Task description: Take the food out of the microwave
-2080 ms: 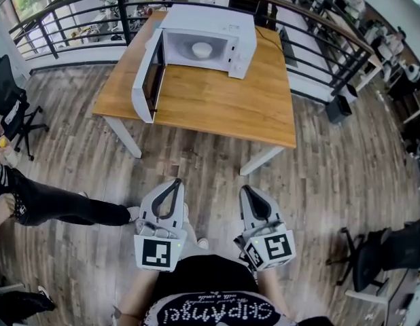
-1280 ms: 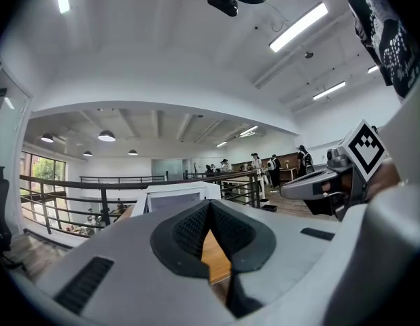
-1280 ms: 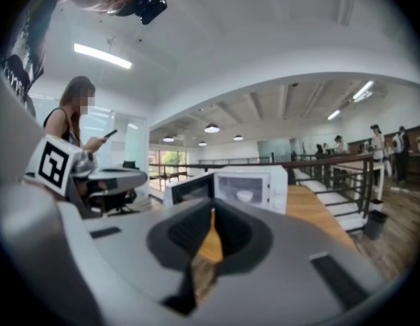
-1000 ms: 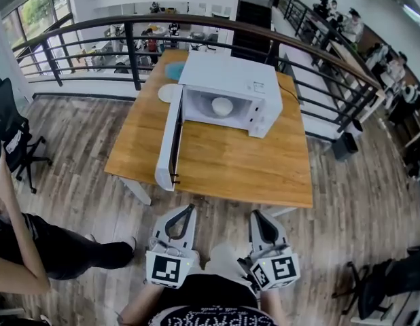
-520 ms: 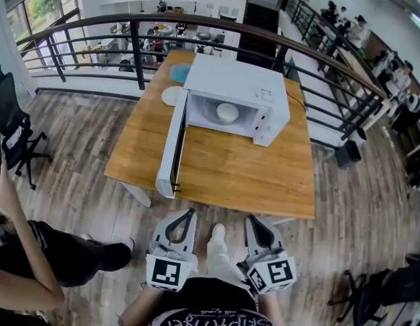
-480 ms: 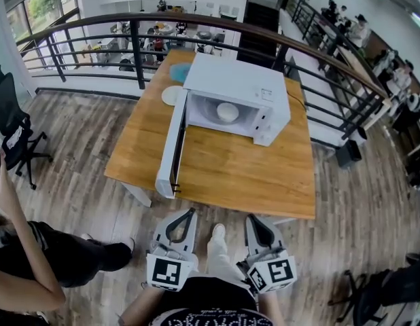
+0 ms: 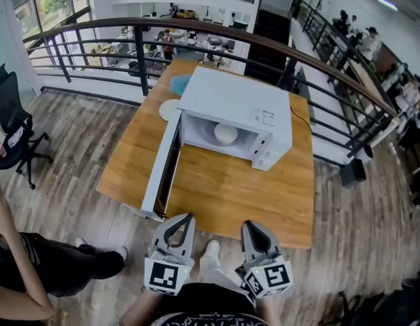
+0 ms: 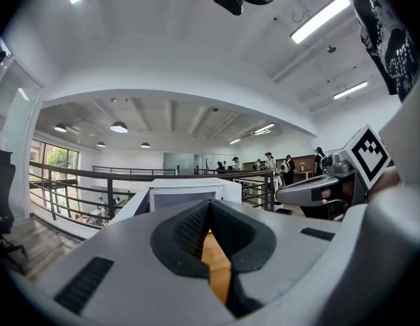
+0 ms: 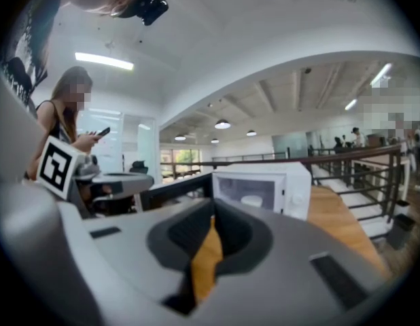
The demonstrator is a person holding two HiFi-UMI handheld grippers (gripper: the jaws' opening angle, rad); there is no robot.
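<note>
We hold the left tongs (image 7: pixel 185 217) and right tongs (image 7: pixel 249 225) together, empty, at the near edge of the worktop (image 7: pixel 223 195). The food (image 7: pixel 225 134), a pale round item, sits inside the microwave (image 7: pixel 240 100), door (image 7: pixel 160 174) open, toward the far edge. We judge it light, rigid, perhaps slippery: take it by opposite sides, low.

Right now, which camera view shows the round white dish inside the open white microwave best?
The head view: it looks down into the cavity and shows the round white dish whole. The right gripper view shows it small; the left gripper view shows only the white microwave.
</note>
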